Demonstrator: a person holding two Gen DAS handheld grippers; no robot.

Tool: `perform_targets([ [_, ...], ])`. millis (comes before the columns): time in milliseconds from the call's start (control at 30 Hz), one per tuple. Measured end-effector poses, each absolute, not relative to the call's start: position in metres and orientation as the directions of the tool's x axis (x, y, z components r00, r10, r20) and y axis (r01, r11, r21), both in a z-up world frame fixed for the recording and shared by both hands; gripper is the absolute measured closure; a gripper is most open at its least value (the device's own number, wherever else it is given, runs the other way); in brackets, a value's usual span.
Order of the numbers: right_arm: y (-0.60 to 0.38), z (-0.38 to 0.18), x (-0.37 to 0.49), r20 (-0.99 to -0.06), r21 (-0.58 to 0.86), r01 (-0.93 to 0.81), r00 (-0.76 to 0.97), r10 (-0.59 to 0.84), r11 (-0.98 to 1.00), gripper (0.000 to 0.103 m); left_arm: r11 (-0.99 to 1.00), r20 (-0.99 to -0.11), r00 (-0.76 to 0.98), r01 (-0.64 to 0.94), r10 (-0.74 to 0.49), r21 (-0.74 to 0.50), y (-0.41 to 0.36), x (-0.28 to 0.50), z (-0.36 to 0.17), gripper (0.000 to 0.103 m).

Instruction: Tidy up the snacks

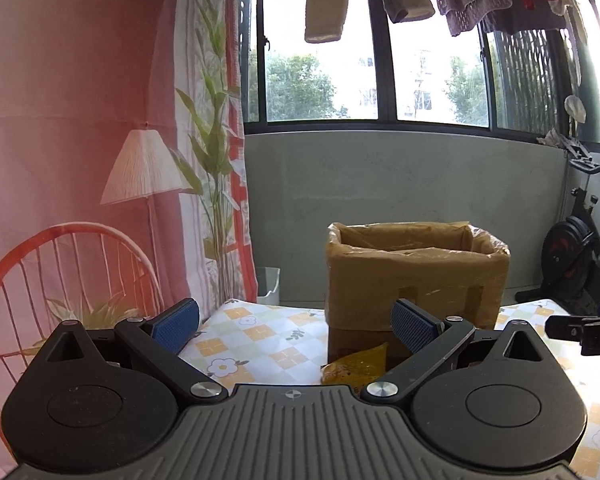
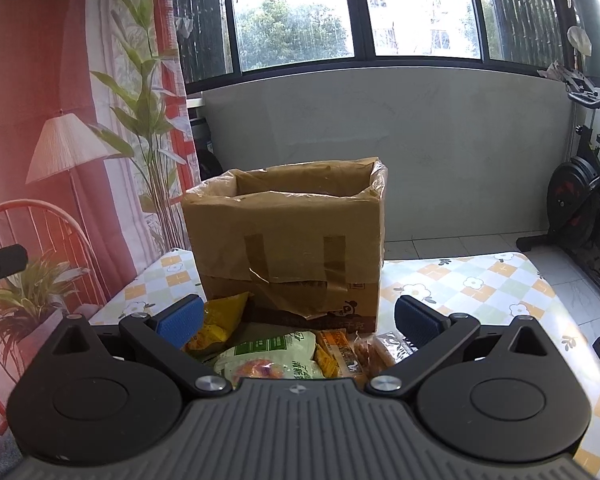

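Looks like the very start imo: both the left gripper (image 1: 296, 326) & right gripper (image 2: 298, 320) have fingers wide open w/ nothing held, snack packets (image 2: 284, 354) piled on the desk (image 2: 480, 280) right in front of the cardboard box (image 2: 288, 236), so next move = right one drops onto a packet.

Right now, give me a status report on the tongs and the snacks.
Left tongs open, empty. Right tongs open, empty. Assorted snack packets piled before plastic-lined brown cardboard box. Nothing blocking.
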State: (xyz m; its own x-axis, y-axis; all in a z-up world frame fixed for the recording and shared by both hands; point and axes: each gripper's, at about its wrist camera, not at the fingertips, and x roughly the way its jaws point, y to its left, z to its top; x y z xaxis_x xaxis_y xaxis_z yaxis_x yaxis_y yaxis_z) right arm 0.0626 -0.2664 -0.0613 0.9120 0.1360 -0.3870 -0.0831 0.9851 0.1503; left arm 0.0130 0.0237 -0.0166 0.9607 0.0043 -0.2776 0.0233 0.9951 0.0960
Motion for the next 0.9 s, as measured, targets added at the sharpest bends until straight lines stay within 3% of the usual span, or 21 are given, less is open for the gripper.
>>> perform_targets([
  [267,-0.273,-0.097,0.080,-0.382,0.088,-0.053,0.921,0.083,0.995,0.000,0.999,-0.345,0.939,0.024,-0.010,0.037,0.042,0.052,-0.062,0.000],
  [400,-0.271,-0.123,0.075,-0.422,0.067,-0.055,0.903,0.078,0.996,0.002,0.997,-0.438,0.898,0.066,-0.041,0.042,0.034,0.069,-0.091,0.001],
  [567,-0.272,-0.156,0.068,-0.498,0.056,-0.034,0.865,0.057,0.998,0.003,0.992,-0.469,0.881,0.107,-0.063,0.067,0.027,0.076,-0.113,0.005],
  [900,-0.285,-0.200,0.073,-0.603,0.168,0.041,0.795,0.070,0.985,0.002,0.986,-0.531,0.834,0.162,-0.153,-0.029,0.030,0.082,-0.140,0.008],
])
